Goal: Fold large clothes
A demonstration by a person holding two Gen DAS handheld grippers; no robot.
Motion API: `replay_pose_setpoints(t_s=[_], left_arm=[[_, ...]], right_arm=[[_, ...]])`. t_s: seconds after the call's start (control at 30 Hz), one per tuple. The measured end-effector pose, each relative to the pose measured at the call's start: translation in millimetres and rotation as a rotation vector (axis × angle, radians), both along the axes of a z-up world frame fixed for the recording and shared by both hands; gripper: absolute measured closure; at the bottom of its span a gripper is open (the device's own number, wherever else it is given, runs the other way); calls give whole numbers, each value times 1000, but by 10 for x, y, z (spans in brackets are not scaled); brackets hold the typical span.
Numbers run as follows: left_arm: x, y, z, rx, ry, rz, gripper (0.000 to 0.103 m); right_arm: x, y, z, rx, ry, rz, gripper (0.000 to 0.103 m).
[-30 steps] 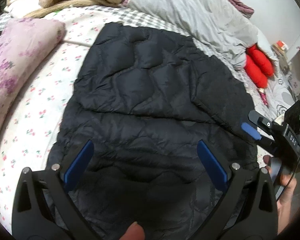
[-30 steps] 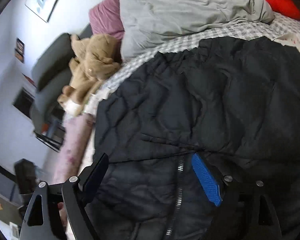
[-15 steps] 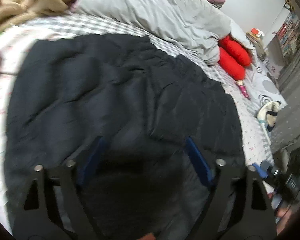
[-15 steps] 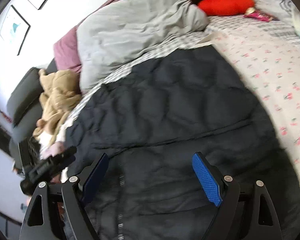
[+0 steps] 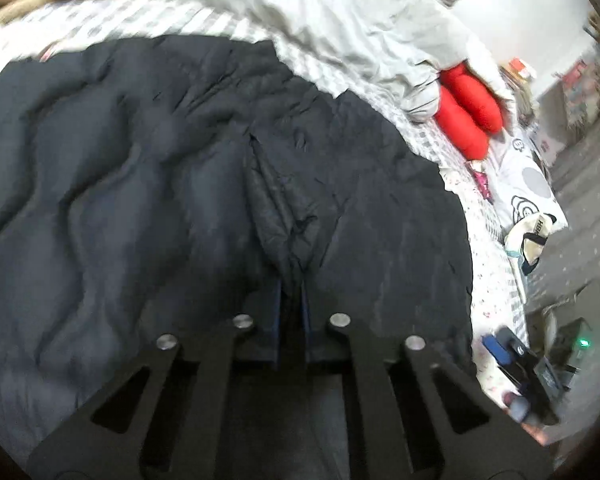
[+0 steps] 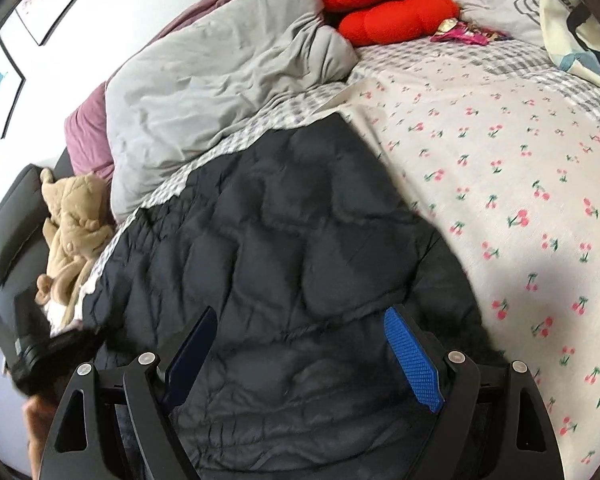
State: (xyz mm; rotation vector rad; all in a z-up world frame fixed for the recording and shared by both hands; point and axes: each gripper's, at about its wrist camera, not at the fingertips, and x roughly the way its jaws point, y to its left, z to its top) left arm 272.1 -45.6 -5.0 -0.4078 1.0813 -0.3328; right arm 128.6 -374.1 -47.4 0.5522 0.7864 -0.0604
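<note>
A black quilted puffer jacket lies spread on the bed. My left gripper points down at it, its jaws closing tight on a pinched ridge of the fabric, which wrinkles up from the blue pads. In the right wrist view the jacket fills the middle. My right gripper hovers over its near part, open wide; the blue pads straddle the cloth without pressing on it. The right gripper also shows at the bed's lower right edge. A dark blur at the left is the left gripper.
A cherry-print sheet covers the bed to the right of the jacket. A grey duvet is bunched behind it, with red cushions and a white tote bag beyond. A beige plush toy lies at the far left.
The left gripper went from wide open to shut, gathering a fold of the jacket. Both grippers swept sideways along the jacket; the right one stayed open.
</note>
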Motion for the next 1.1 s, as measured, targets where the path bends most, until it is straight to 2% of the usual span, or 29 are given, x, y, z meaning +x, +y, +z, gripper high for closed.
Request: replay_pose_setpoints(t_s=[0.03, 0.07, 0.13, 0.2, 0.23, 0.27, 0.33, 0.37, 0.4, 0.5, 0.6, 0.7, 0.77, 0.83, 0.9, 0.93, 0.97, 1.0, 1.1], left_arm=[[-50, 19, -49, 25, 38, 19, 93], [-67, -1, -121, 84, 69, 18, 92], [-54, -61, -235, 196, 97, -15, 81], [-104, -46, -182, 217, 49, -11, 79], [-136, -41, -110, 223, 11, 0, 72], [-186, -45, 17, 242, -64, 13, 68], [-250, -66, 148, 280, -186, 24, 52], [-264, -105, 161, 317, -236, 19, 51], [-226, -134, 123, 333, -244, 2, 51], [-77, -174, -189, 396, -159, -22, 51], [-40, -184, -363, 411, -129, -28, 48], [-137, -187, -251, 391, -114, -37, 48], [-253, -144, -111, 344, -87, -47, 40], [-382, -86, 33, 314, -71, -46, 18], [-588, 5, 251, 299, -79, -44, 16], [-708, 55, 364, 307, -76, -47, 10], [-775, 72, 427, 313, -75, -47, 6], [-910, 132, 531, 326, -78, -48, 1], [-1262, 317, 775, 365, -100, -51, 1]], right_arm=[[10, -27, -1, -8, -1, -8, 16], [25, -46, -6, -12, 0, -15, 16], [63, -92, -38, -21, 11, -38, 16], [89, -123, -69, -32, 21, -54, 16], [103, -128, -74, -47, 22, -54, 16], [119, -126, -72, -68, 21, -52, 16], [162, -111, -76, -107, 16, -47, 16], [189, -106, -94, -124, 16, -44, 16], [210, -105, -125, -134, 20, -43, 16], [274, -126, -284, -159, 53, -40, 16], [310, -169, -475, -190, 119, -40, 16], [258, -241, -457, -158, 129, -47, 16], [171, -253, -261, -147, 95, -45, 16], [64, -243, -81, -126, 54, -32, 16], [-82, -205, 115, -103, 21, -4, 14], [-138, -180, 187, -97, 15, 14, 12], [-227, -143, 277, -91, 6, 34, 4], [-310, -110, 356, -89, -3, 52, 0], [-603, -24, 550, -101, -8, 114, 0]])
